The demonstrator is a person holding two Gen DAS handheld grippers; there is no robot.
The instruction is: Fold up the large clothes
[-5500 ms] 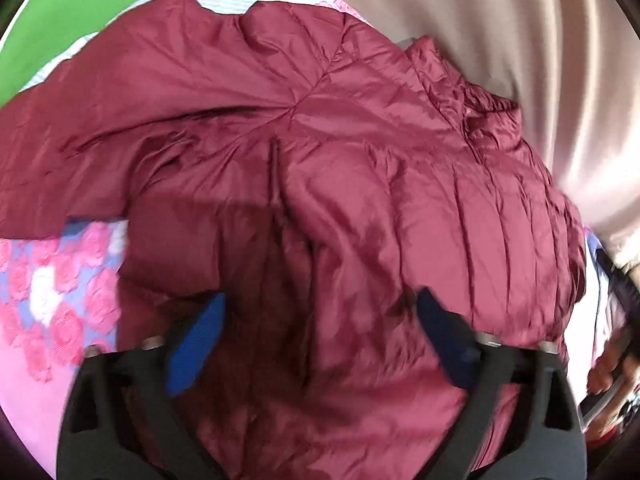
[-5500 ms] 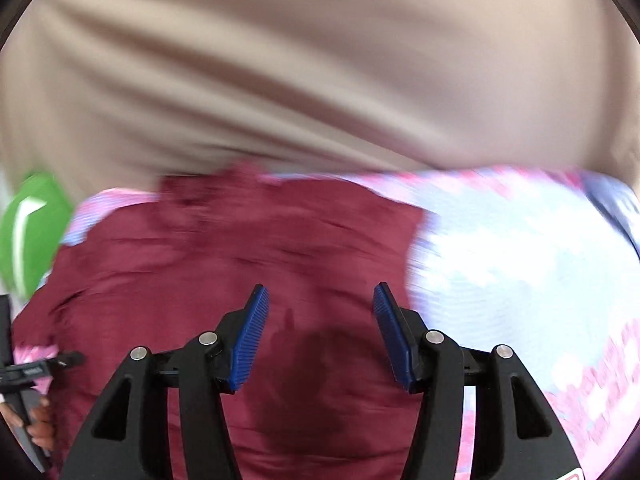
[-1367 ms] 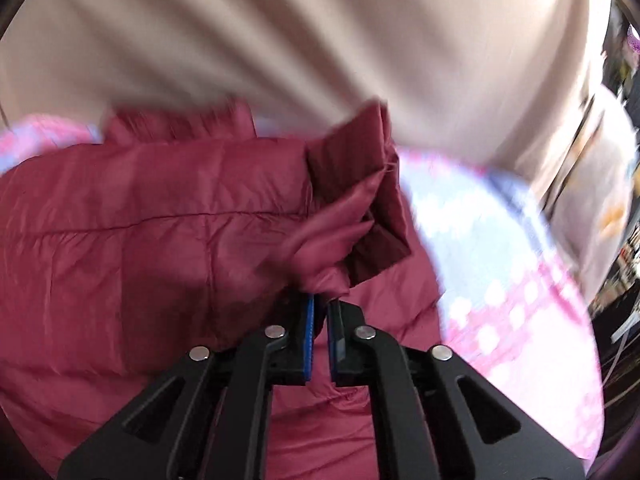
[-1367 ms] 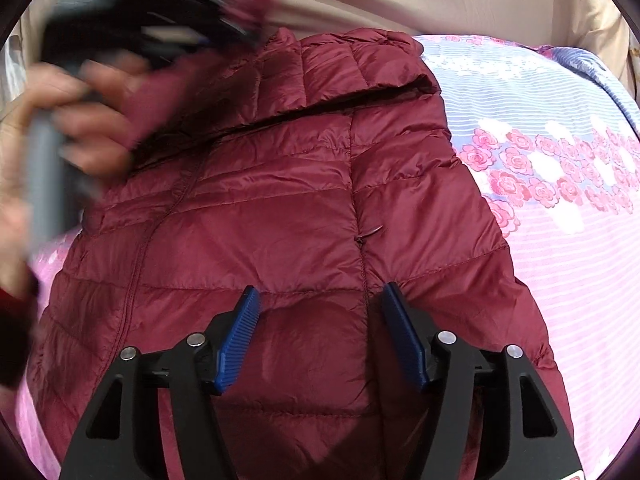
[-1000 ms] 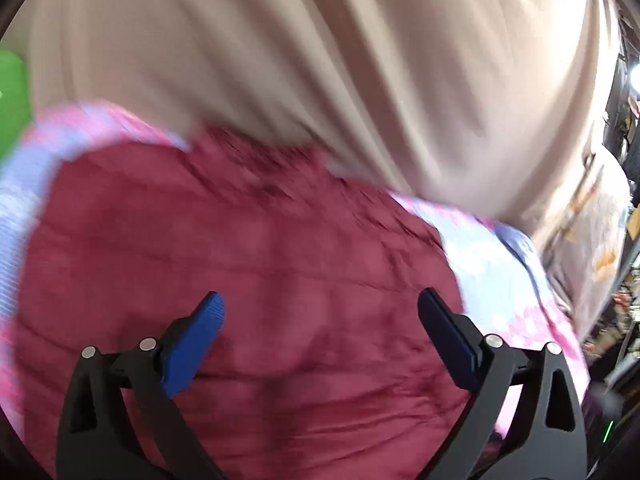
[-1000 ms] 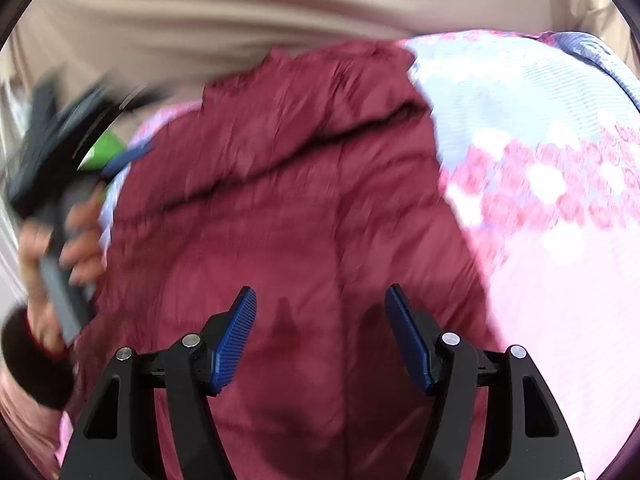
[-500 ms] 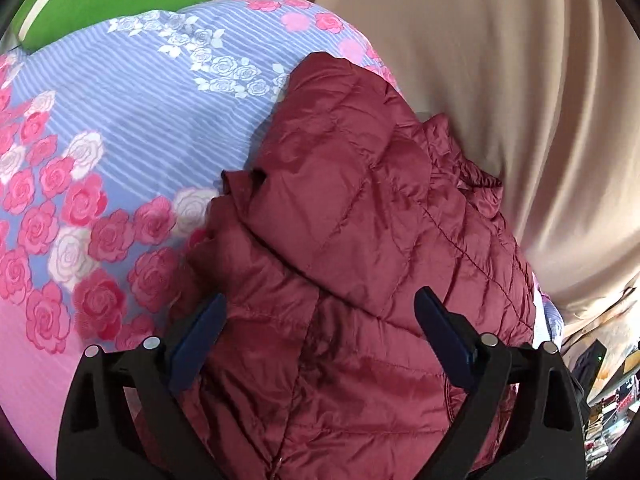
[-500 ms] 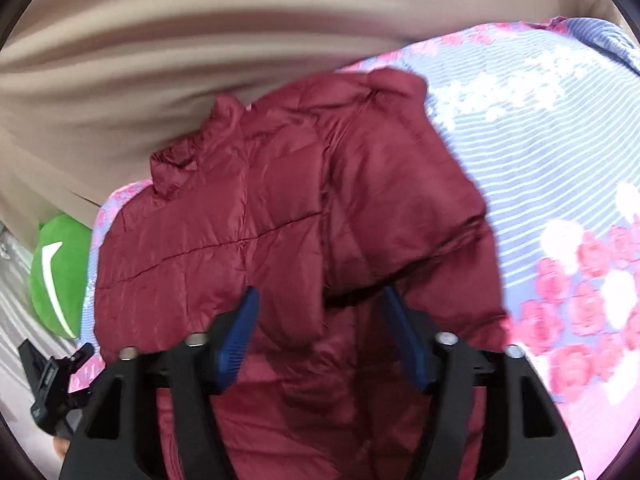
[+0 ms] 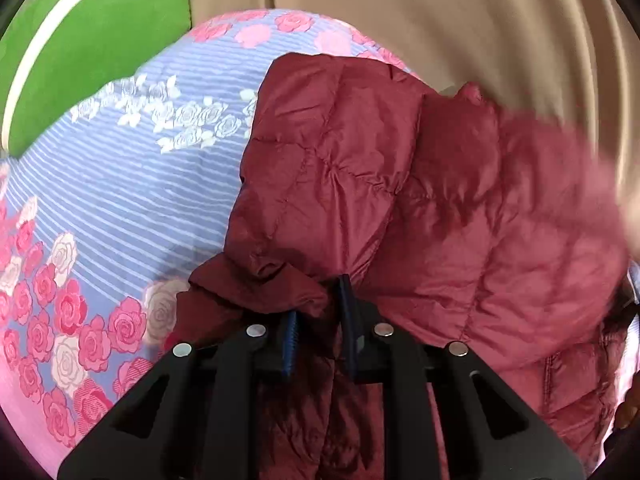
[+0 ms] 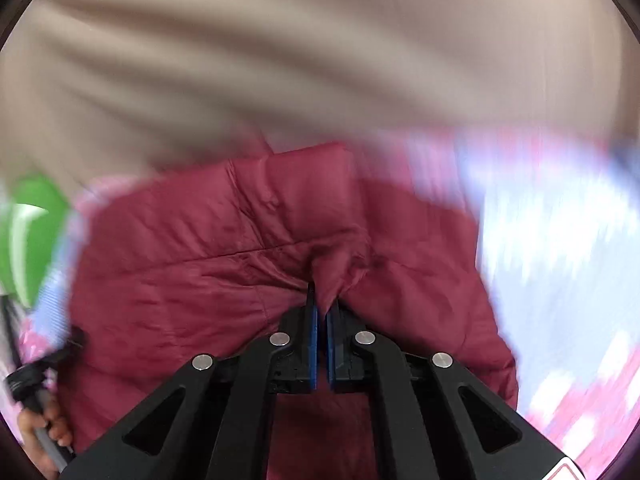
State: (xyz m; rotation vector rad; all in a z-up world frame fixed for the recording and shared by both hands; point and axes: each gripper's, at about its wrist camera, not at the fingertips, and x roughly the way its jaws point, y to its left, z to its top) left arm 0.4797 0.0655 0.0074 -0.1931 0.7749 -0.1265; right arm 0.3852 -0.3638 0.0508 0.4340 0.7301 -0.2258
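Half a second ago we held both grippers open; now our left gripper and right gripper pinch the jacket, probably starting its next fold.

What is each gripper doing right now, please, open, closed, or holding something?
Left gripper: closed on a fold of the maroon puffer jacket.
Right gripper: closed, pinching the jacket's fabric.
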